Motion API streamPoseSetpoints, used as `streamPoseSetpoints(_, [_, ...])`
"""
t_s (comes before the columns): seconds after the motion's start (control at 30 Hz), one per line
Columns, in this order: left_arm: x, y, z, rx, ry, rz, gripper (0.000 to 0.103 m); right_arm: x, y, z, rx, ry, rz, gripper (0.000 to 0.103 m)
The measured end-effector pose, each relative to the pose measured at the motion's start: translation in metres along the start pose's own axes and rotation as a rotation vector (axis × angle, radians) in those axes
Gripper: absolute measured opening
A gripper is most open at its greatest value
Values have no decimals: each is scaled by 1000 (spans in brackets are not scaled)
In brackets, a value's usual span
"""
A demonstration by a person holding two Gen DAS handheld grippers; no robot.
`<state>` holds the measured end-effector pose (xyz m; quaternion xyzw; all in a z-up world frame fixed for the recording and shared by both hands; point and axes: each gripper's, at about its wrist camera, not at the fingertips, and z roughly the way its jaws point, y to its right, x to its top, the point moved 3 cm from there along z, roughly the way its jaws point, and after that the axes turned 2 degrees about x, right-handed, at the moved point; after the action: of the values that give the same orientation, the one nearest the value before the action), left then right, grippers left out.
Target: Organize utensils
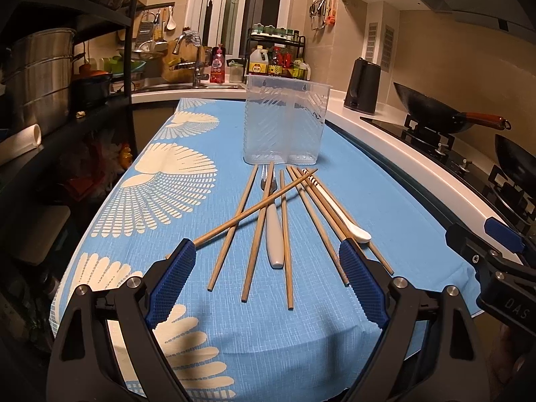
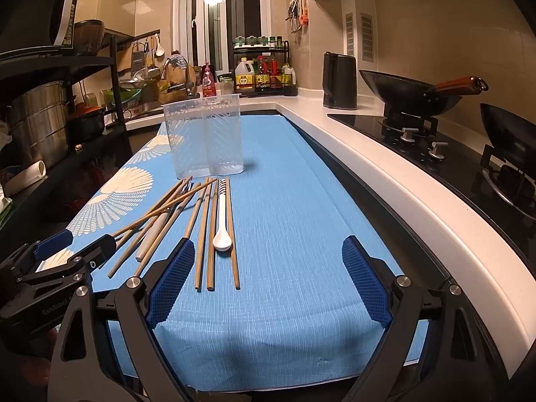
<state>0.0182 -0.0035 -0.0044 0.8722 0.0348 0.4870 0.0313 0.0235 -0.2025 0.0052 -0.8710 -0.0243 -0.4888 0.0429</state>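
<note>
Several wooden chopsticks point(image 1: 254, 231) lie loose on the blue tablecloth point(image 1: 385, 201), one crossed over the others. Among them lie a fork with a grey handle point(image 1: 273, 231) and a white spoon point(image 1: 338, 211). A clear plastic two-compartment utensil holder point(image 1: 284, 120) stands upright and empty just behind them. My left gripper point(image 1: 268, 254) is open, low over the near ends of the chopsticks. My right gripper point(image 2: 268, 251) is open over bare cloth, right of the chopsticks point(image 2: 204, 231), spoon point(image 2: 221, 231), fork point(image 2: 154, 231) and holder point(image 2: 206, 137).
A white counter point(image 1: 385, 134) runs along the table's right side, with a black kettle point(image 1: 363, 87), a stove and woks point(image 1: 435, 110). A dark shelf rack with steel pots point(image 1: 37, 77) stands at the left. A sink and bottles point(image 1: 268, 63) are at the back.
</note>
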Motion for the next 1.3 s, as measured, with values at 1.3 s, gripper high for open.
streamPoseSetpoints(1.3, [0,-7,2,-11,5,-34,95,6,4,-6,-18,19,-1,98])
